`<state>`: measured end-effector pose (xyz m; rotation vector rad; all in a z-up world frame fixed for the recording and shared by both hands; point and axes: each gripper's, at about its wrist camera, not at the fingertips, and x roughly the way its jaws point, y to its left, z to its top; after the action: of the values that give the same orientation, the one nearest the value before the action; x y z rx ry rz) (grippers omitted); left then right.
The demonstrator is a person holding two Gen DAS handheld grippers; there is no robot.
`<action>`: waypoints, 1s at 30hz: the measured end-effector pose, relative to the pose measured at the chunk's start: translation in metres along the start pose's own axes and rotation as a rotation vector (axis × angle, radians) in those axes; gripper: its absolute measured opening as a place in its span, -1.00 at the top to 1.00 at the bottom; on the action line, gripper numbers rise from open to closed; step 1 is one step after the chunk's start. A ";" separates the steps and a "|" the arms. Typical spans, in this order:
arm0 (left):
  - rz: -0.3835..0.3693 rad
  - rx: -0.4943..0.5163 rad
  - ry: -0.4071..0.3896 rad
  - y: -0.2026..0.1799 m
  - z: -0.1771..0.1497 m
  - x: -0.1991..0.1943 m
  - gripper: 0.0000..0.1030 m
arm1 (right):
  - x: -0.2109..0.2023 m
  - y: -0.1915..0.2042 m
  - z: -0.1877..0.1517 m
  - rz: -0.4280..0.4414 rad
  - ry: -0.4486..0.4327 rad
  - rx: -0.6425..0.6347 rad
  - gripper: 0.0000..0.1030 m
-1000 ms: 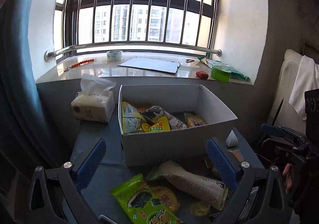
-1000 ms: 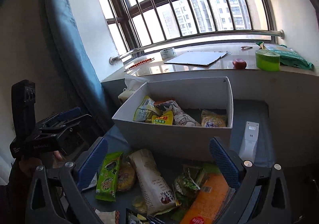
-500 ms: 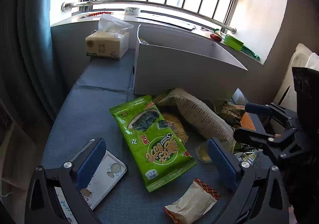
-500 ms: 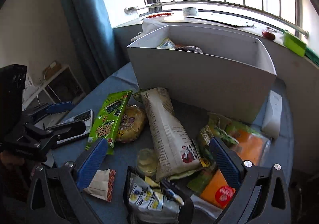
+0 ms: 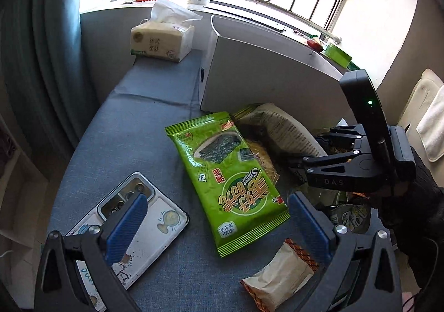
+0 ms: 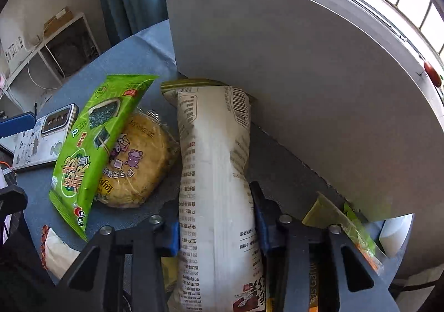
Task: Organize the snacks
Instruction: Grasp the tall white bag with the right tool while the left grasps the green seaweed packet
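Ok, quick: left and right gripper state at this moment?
Left gripper: open, holding nothing.
Right gripper: closed on the long white snack bag.

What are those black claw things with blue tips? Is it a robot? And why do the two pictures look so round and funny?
It is not a robot. A person holds one grabber tool in each hand, and a small camera with a very wide lens rides on each tool, which bends the picture round.

One picture looks out from the left gripper. Its blue pads are wide apart and hold nothing. Below it on the blue table lie a green seaweed snack bag, a phone and a small beige packet. Behind stand a tissue pack and the white box.

The other picture looks out from the right gripper. Its pads squeeze a long white snack bag that lies in front of the box. Beside it is a round yellow cake in clear wrap, partly under the green bag.
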<state>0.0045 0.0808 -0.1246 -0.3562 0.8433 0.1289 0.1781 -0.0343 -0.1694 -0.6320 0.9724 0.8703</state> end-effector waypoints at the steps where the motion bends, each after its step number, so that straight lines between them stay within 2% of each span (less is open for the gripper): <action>1: -0.002 0.000 0.011 -0.001 0.001 0.003 -0.99 | -0.002 0.000 -0.001 -0.001 -0.009 0.006 0.20; 6: 0.019 -0.007 0.055 -0.008 0.014 0.022 -0.99 | -0.029 -0.007 -0.014 0.010 -0.095 0.072 0.22; 12: 0.075 -0.036 0.148 -0.013 0.029 0.058 -0.99 | -0.090 -0.023 -0.035 0.017 -0.257 0.190 0.23; 16: 0.111 -0.018 0.181 -0.018 0.032 0.075 -0.99 | -0.118 -0.032 -0.056 0.023 -0.318 0.258 0.23; 17: 0.113 -0.016 0.188 -0.019 0.032 0.078 -0.97 | -0.124 -0.034 -0.060 0.027 -0.326 0.273 0.23; 18: 0.107 -0.016 0.191 -0.020 0.031 0.080 -0.85 | -0.126 -0.033 -0.065 0.027 -0.329 0.284 0.23; 19: 0.094 -0.012 0.190 -0.021 0.030 0.079 -0.70 | -0.128 -0.032 -0.069 0.020 -0.334 0.291 0.23; 20: 0.080 -0.002 0.179 -0.023 0.031 0.077 -0.45 | -0.130 -0.031 -0.072 0.019 -0.338 0.296 0.23; 23: 0.065 0.038 0.157 -0.029 0.031 0.068 -0.24 | -0.138 -0.034 -0.081 0.031 -0.356 0.328 0.26; 30: 0.036 0.112 0.000 -0.045 0.051 0.015 -0.18 | -0.147 -0.041 -0.091 0.075 -0.418 0.405 0.30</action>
<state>0.0622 0.0570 -0.0933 -0.2362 0.8531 0.1142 0.1314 -0.1774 -0.0744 -0.0608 0.7610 0.7989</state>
